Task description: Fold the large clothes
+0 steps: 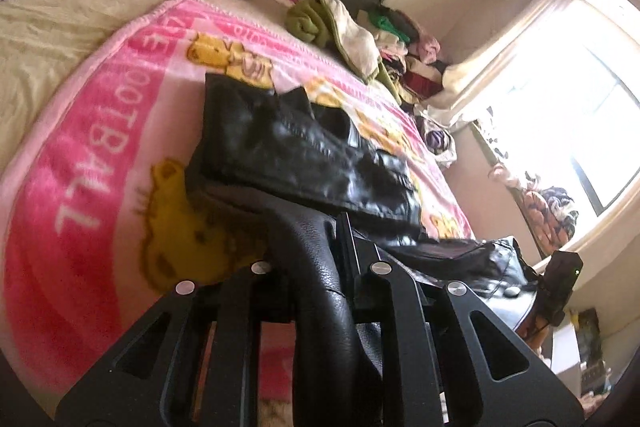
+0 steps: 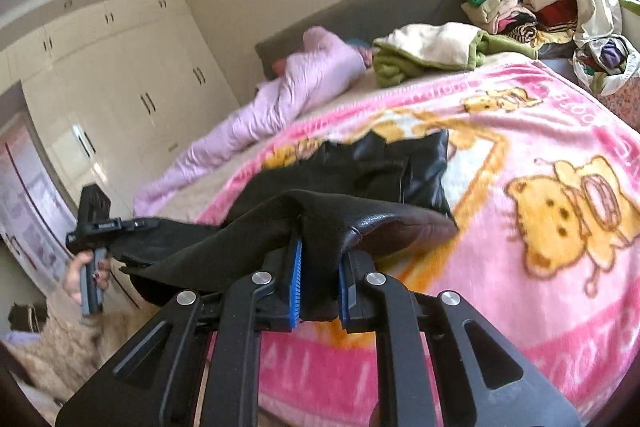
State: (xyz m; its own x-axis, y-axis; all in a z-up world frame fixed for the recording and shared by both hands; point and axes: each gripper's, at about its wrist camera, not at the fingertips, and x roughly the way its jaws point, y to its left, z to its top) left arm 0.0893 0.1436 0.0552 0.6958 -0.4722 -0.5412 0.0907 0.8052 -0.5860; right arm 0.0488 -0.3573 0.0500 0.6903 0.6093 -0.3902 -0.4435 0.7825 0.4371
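We had the black leather jacket (image 2: 360,171) draped ahead on the pink blanket (image 2: 520,267); its near edge ran between both claws. Our right gripper (image 2: 319,287) pinched that hem tight; the left gripper (image 1: 320,267) clamped it too.

Black leather jacket (image 1: 304,151), glossy, creased, large. Far part lies flat on the pink blanket (image 1: 100,163), roughly mid-bed, partly folded over itself; a pointed flap sticks up at its far edge. Near edge is raised off the blanket, pinched at two spots: one fold runs between the left gripper (image 1: 336,251) fingers, another sits between the blue pads of the right gripper (image 2: 318,259). Between those spots the edge hangs slack, showing dull black lining (image 2: 208,247) in right wrist view. Brownish inner face shows under the lifted fold on the right. A snap button shows near the jacket's right corner in left wrist view.
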